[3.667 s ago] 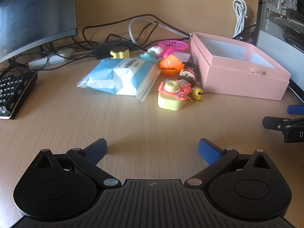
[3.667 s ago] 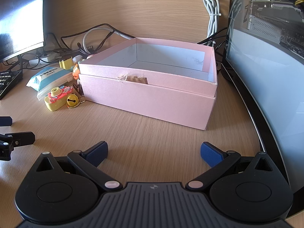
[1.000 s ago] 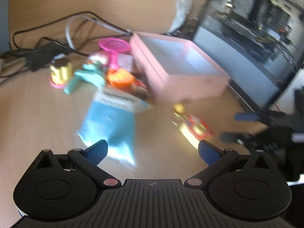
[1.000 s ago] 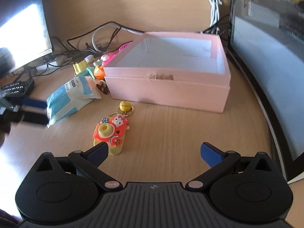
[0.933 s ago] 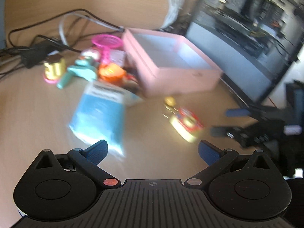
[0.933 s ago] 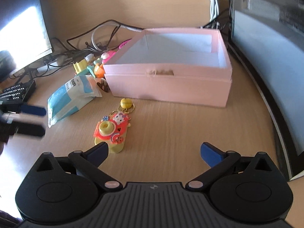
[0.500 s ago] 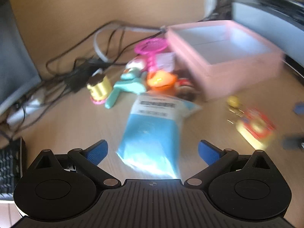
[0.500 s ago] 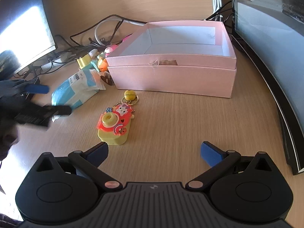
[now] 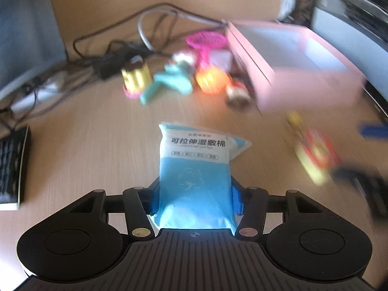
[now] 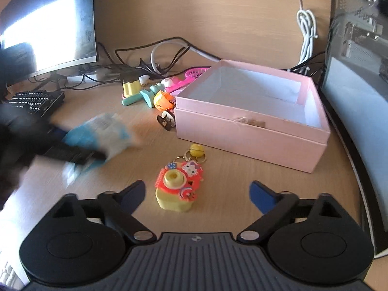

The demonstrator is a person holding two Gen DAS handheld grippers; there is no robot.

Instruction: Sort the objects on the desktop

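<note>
The left gripper (image 9: 195,194) is clamped on a blue and white plastic pack of wet cotton wipes (image 9: 195,169), its two blue-padded fingers pressed against the pack's sides; the pack points away from the camera with its printed white end farthest out; in the right wrist view the same pack (image 10: 101,131) shows as a blurred blue-white shape towards the left edge of the light wooden desk (image 10: 242,194), and whether it touches the desk cannot be told.

The right gripper (image 10: 197,192) has its jaws wide apart, holding nothing, and hovers over a yellow and red toy camera keychain with a cat face (image 10: 178,186); the keychain lies flat on the desk between the fingertips' line and the box, with a small yellow bell (image 10: 196,150) on its ring at the far end.

An open pink cardboard box with a white interior (image 10: 252,131) stands towards the right edge of the desk, just beyond the bell; nothing shows inside it.

Left of the box lies a cluster of small toys: an orange round toy (image 10: 163,100), a teal plastic piece (image 10: 143,96), a yellow cylinder with a dark top (image 10: 131,86) and a magenta mesh basket (image 10: 196,73); a black keyboard (image 10: 36,100) sits near the left edge; dark cables (image 10: 150,55) run along the back.
</note>
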